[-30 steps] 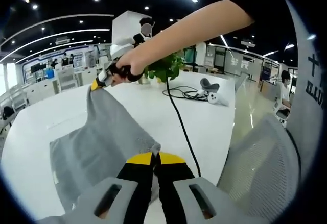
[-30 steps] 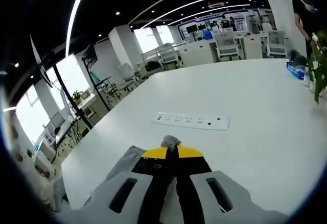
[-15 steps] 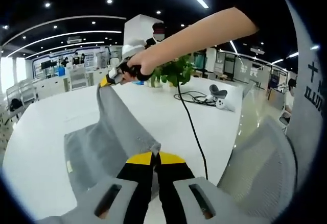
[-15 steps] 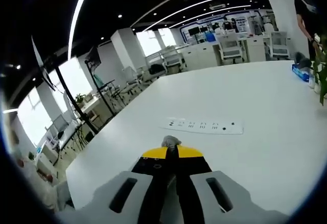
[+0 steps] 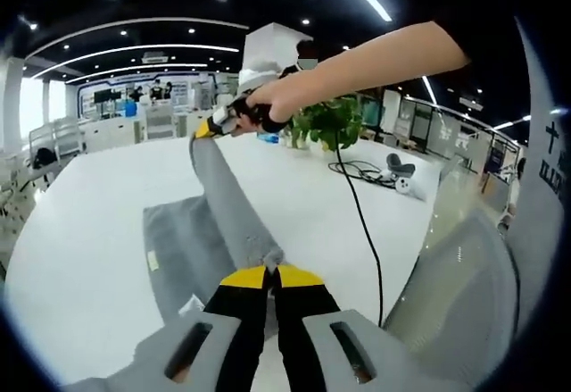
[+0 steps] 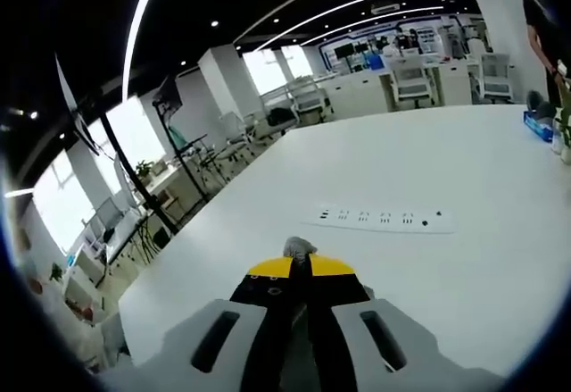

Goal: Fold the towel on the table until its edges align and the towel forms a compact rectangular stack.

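Both hand-held grippers clamp towel corners: left (image 5: 270, 276), right (image 5: 211, 129) now farther toward 11 o'clock. Grey towel (image 5: 223, 213) stretches tauter above the bench (image 5: 80, 258), its lower part lying flat; fold under way.

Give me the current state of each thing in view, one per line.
Grey towel: partly lifted, one edge stretched taut between both grippers, the rest on the table.
Left gripper: shut on a towel corner.
Right gripper: shut on the opposite corner, raised.
White power strip: flat on the white table.
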Demonstrator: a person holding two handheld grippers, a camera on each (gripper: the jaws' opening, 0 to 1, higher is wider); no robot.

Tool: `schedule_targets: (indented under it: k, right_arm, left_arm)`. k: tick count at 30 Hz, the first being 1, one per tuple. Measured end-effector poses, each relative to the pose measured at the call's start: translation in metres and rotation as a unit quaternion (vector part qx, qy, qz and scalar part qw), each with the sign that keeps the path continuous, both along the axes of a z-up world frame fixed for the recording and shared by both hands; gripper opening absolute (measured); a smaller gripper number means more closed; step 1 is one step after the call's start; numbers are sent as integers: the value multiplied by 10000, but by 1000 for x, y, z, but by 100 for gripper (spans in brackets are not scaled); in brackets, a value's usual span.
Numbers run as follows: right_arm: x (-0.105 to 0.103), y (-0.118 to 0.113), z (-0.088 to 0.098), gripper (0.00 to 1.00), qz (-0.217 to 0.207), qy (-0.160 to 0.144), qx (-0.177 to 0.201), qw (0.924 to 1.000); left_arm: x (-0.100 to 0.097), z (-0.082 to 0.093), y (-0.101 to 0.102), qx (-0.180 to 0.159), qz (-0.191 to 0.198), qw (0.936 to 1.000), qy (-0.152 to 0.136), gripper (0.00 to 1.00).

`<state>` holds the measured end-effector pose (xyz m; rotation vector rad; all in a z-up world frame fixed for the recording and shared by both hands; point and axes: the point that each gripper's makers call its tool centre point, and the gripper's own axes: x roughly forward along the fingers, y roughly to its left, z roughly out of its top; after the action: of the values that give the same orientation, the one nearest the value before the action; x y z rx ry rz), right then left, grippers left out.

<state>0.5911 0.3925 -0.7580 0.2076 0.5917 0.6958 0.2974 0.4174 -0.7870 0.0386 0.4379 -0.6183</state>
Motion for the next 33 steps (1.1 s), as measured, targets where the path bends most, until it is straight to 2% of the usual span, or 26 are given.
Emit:
schedule_targets:
  k: [6, 16, 20, 22, 26, 33]
  right_arm:
    - [2, 16, -13, 2, 31, 114, 10, 9999]
    - [15, 46, -28, 2, 211, 171, -71, 9996]
    - [18, 52, -42, 2, 213, 239, -184, 9993]
    - [18, 54, -48, 2, 202, 270, -226, 9992]
    - [20, 61, -63, 2, 193, 369, -330, 9986]
    - [25, 73, -88, 3, 195, 512, -478, 9974]
  left_arm:
    - [-5, -10, 19, -113, 215, 9995, 183, 2]
    - [-9, -8, 39, -538, 591, 9964, 292, 2]
    - [-7, -25, 52, -624, 822, 9934, 510, 2]
    - [-6, -32, 57, -790, 951, 9903, 642, 2]
    - [-6, -53, 67, -731, 1070, 9875, 900, 2]
    - [-4, -76, 81, -1045, 1426, 9765, 1236, 2]
